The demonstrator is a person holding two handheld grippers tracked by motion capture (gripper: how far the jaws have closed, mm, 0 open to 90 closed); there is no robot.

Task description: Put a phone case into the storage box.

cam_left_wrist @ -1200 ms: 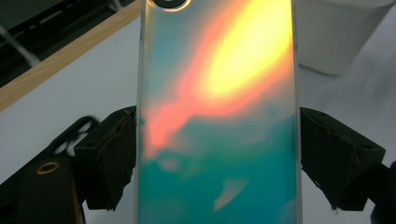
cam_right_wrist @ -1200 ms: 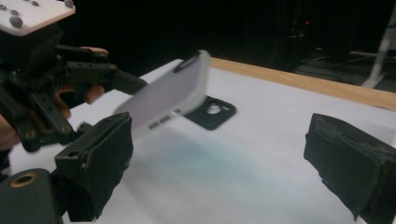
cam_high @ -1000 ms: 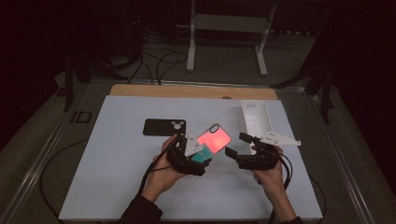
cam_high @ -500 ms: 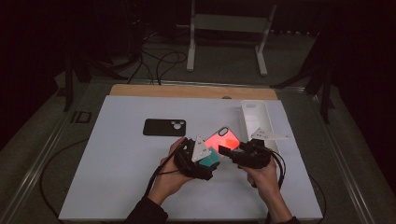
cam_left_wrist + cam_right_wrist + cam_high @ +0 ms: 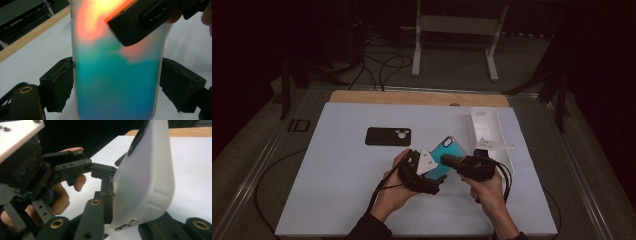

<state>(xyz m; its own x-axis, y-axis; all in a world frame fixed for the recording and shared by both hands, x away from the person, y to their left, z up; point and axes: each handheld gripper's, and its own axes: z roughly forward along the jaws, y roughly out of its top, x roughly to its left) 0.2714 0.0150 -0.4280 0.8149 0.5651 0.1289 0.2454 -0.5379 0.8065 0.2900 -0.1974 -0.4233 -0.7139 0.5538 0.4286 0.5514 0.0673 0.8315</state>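
Teal-and-orange phone case [image 5: 446, 154] held above the white table [image 5: 337, 190], left gripper [image 5: 428, 172] clamped across its edges, right gripper [image 5: 451, 161] pinching its right side, black case [image 5: 387, 136] far left.

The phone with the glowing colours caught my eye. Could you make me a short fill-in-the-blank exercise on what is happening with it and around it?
1. The phone is clamped across its width by the ____ gripper.
2. The right gripper touches the phone's ____ end.
3. The black phone case lies flat on the ____.
4. The case lying beside the right hand is ____ in colour.

Missing words: left; orange; table; white
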